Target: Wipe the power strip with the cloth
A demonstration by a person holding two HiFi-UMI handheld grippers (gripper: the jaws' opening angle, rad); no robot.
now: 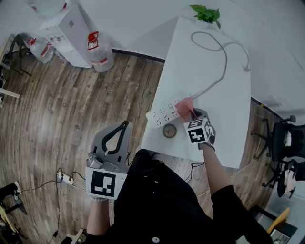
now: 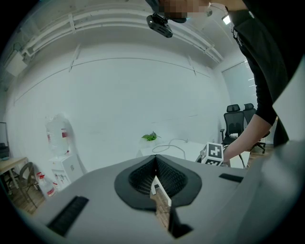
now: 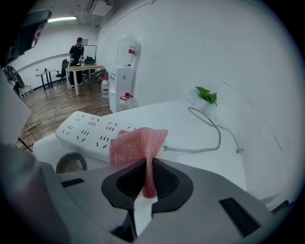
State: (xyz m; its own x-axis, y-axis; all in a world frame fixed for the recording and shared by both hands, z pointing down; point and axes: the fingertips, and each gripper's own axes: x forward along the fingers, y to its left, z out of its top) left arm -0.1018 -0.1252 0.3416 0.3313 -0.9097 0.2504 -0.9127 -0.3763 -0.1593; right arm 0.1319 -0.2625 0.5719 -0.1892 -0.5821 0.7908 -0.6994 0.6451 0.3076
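Nearest to the head camera is the left tool (image 1: 125,123), a grey plastic body with one black-and-white marker cube. It is held over the wooden plank floor (image 1: 57,109), well apart from the tabletop (image 1: 224,119). In the left gripper view its two ribbed black pads are pressed together with nothing between them.

One right tool (image 3: 145,167) is over the white, smooth tabletop. Its jaws are clenched on one cloth (image 3: 137,143), which is pink with an open woven mesh. The cloth is folded and stands up from the jaws like a small flag. It lies over the end of the power strip (image 3: 88,131), where the cable (image 3: 212,140) goes out.

One power strip is on the tabletop: long, white, hard plastic with rounded corners and several groups of dark slots. It lies near the front left corner of the tabletop. Its grey cable is thin and makes a loop toward the far end.

Just beside the strip lies one round thing (image 3: 71,163) with a dark rim. At the far corner stands one plant (image 1: 206,13) with green leaves. Two clear water bottles (image 1: 97,50) with red labels stand on the floor.
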